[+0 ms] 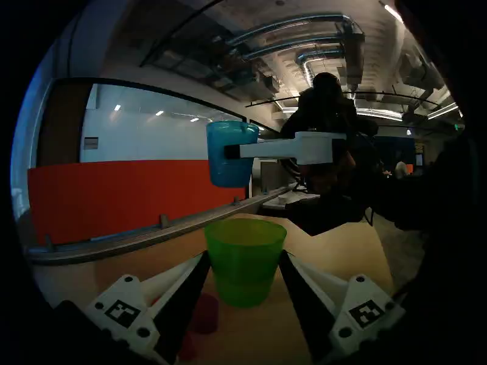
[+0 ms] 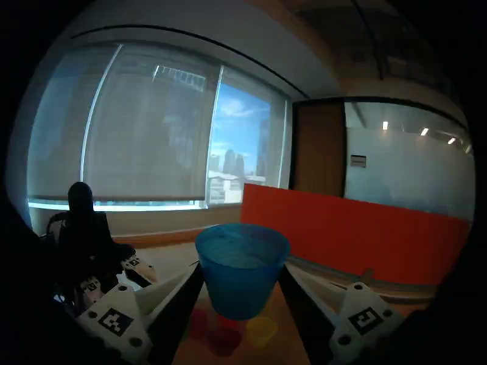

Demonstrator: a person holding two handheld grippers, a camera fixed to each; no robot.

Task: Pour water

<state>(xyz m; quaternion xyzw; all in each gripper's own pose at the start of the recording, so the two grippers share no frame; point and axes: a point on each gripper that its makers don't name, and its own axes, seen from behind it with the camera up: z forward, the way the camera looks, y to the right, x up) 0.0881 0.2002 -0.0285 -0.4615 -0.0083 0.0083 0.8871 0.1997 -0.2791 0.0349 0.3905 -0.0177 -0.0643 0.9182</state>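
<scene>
- Left gripper view: the wooden desk [image 1: 341, 255] spreads under and ahead of the left tool, with an orange wall panel [image 1: 122, 194] beyond its far edge.
- A person [image 1: 325, 106] stands in silhouette past the desk, ahead and to the right of that tool.
- The left tool [image 1: 243, 260] is closed part way. Both fingers press the sides of the green cup [image 1: 245, 240], which is upright between them. Whether its base touches the desk I cannot tell.
- In the right gripper view, the right tool [image 2: 241, 271] is also part closed. Its two fingers are clamped on the blue cup [image 2: 242, 292], which is upright with water [image 2: 240, 252] near its rim.
- Seen from the left tool, the blue cup hangs in the air ahead. It is higher than the green cup, a little to the left and apart from it.
- Small cups [image 2: 222, 337], red and yellow, sit on the desk below the right tool.
</scene>
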